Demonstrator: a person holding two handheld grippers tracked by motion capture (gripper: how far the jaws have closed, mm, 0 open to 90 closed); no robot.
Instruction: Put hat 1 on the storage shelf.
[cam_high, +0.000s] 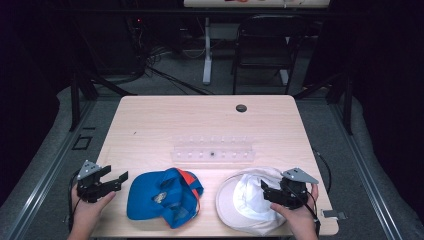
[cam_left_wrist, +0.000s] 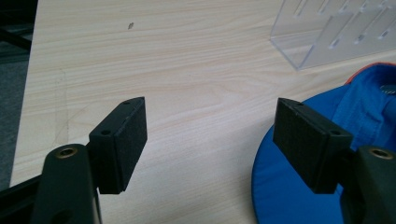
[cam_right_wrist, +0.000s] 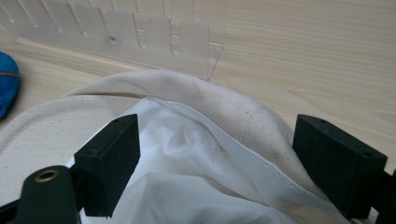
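Your white hat (cam_high: 247, 202) lies upside down at the table's (cam_high: 165, 120) near right edge, white lining showing, nothing else inside it — your right gripper (cam_high: 267, 192) hovers over it, jaws apart, gripping nothing. Blue cap (cam_high: 162, 195) sits crumpled just left of it; left gripper (cam_high: 120, 180) beside its brim, jaws apart over bare wood. Clear slotted rack (cam_high: 212, 150) behind both — slots look empty
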